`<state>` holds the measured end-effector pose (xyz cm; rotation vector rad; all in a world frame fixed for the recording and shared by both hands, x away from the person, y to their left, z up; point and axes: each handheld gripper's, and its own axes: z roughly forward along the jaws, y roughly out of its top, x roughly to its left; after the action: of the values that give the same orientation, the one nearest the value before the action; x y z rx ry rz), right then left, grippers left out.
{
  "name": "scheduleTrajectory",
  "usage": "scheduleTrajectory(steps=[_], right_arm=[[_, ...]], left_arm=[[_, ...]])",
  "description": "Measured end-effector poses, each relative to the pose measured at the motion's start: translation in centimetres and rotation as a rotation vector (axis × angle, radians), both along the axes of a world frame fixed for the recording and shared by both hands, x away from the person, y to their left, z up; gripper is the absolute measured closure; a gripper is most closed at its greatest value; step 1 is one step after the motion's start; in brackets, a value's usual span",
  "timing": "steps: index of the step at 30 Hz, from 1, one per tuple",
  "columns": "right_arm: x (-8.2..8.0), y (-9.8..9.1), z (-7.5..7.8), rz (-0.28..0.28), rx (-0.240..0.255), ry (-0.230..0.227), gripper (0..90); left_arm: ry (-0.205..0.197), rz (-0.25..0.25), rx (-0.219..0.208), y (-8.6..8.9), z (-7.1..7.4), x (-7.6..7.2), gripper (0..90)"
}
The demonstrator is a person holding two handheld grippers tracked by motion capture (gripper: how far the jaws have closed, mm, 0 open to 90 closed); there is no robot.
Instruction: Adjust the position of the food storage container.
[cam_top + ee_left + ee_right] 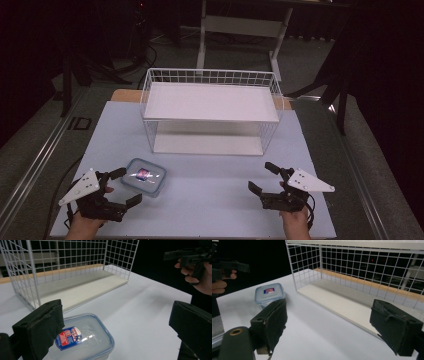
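Note:
A clear plastic container (145, 177) with a blue-rimmed lid and a red and blue label lies on the white table (210, 190) at the near left. My left gripper (127, 186) is just left of it, jaws spread wide and holding nothing. In the left gripper view the container (85, 340) sits low, right beside the left jaw of that gripper (117, 315). At the near right of the table my right gripper (262, 177) also stands open and empty. From the right gripper (329, 320) view the container (269, 293) lies farther off at the left.
A white wire rack (210, 107) with a solid top shelf and a bottom board stands at the table's middle back. Its open front faces me. In the right gripper view the rack (362, 277) is close ahead. Dark floor and a desk frame (240, 30) lie beyond.

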<state>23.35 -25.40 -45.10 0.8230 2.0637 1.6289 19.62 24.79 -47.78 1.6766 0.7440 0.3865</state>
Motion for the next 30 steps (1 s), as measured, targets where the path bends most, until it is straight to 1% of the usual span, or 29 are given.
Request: scheduleTrajectory(steps=[1,2,5,6,7,8,10,12,15,17,19,20,21,22,23,24,25,26,27,28,29,30], right_arm=[[0.0,0.1,0.0,-0.005,-0.007,-0.006,14.2],[-0.1,0.2,0.1,0.001,-0.014,-0.011,14.0],[-0.2,0.2,0.1,0.003,-0.016,-0.015,13.5],[-0.3,0.3,0.2,0.003,-0.023,-0.021,13.5],[-0.5,0.4,0.3,0.017,-0.018,-0.035,13.2],[-0.7,0.4,0.4,0.017,-0.02,-0.039,13.1],[-0.9,0.5,0.6,0.026,-0.008,-0.046,13.1],[-1.0,0.6,0.7,0.027,0.002,-0.055,13.1],[-1.3,0.9,0.8,0.028,-0.007,-0.071,13.1],[-1.3,1.0,0.9,0.038,-0.001,-0.073,13.1],[-1.3,1.0,0.9,0.039,0.0,-0.064,13.2],[-1.2,1.0,0.9,0.045,0.004,-0.057,13.2],[-1.2,1.0,0.8,0.038,0.003,-0.057,13.2],[-1.1,1.0,0.8,0.04,0.001,-0.055,13.2],[-1.1,1.0,0.7,0.046,0.003,-0.047,13.2],[-1.1,1.0,0.7,0.04,0.003,-0.046,13.2],[-1.1,1.0,0.7,0.039,0.004,-0.047,13.3],[-1.1,1.1,0.7,0.046,0.004,-0.044,13.3],[-1.1,1.1,0.7,0.044,0.005,-0.045,13.3],[-1.1,1.1,0.7,0.041,0.005,-0.047,13.3],[-1.1,1.2,0.7,0.047,0.004,-0.043,13.3],[-1.1,1.2,0.7,0.049,0.004,-0.044,13.3]], left_arm=[[0.0,-0.003,0.0,0.0,0.0,0.0,0.4],[0.003,0.003,0.001,0.0,0.0,0.0,0.5],[0.005,-0.002,-0.001,-0.1,0.1,0.0,0.5],[0.011,0.005,0.015,-0.3,0.3,0.0,0.5],[0.011,-0.002,0.018,-0.3,0.4,0.0,0.5],[0.011,-0.004,0.017,-0.4,0.5,-0.1,0.5],[0.009,-0.008,0.019,-0.5,0.9,-0.1,0.5],[-0.01,0.005,0.038,-0.3,1.4,0.0,0.5],[-0.033,0.043,0.028,0.7,2.4,0.5,0.6],[-0.042,0.065,0.04,1.5,2.9,1.0,1.4],[-0.037,0.09,0.069,2.3,3.2,1.8,1.4],[-0.028,0.1,0.067,2.8,3.3,2.1,1.5],[-0.023,0.105,0.063,3.3,3.3,2.5,2.7],[-0.026,0.122,0.064,3.7,3.3,2.7,6.6],[-0.016,0.128,0.067,4.1,3.3,3.1,6.7],[-0.014,0.142,0.077,4.5,3.3,3.3,7.2],[-0.024,0.153,0.087,4.8,3.2,3.5,9.7],[-0.028,0.148,0.092,5.1,3.0,3.6,14.1],[-0.023,0.165,0.097,5.4,2.8,3.8,16.5],[-0.016,0.168,0.098,5.7,2.5,4.0,16.6],[-0.012,0.166,0.103,5.9,2.2,4.1,20.3],[-0.012,0.184,0.119,6.1,1.8,4.2,25.3]])
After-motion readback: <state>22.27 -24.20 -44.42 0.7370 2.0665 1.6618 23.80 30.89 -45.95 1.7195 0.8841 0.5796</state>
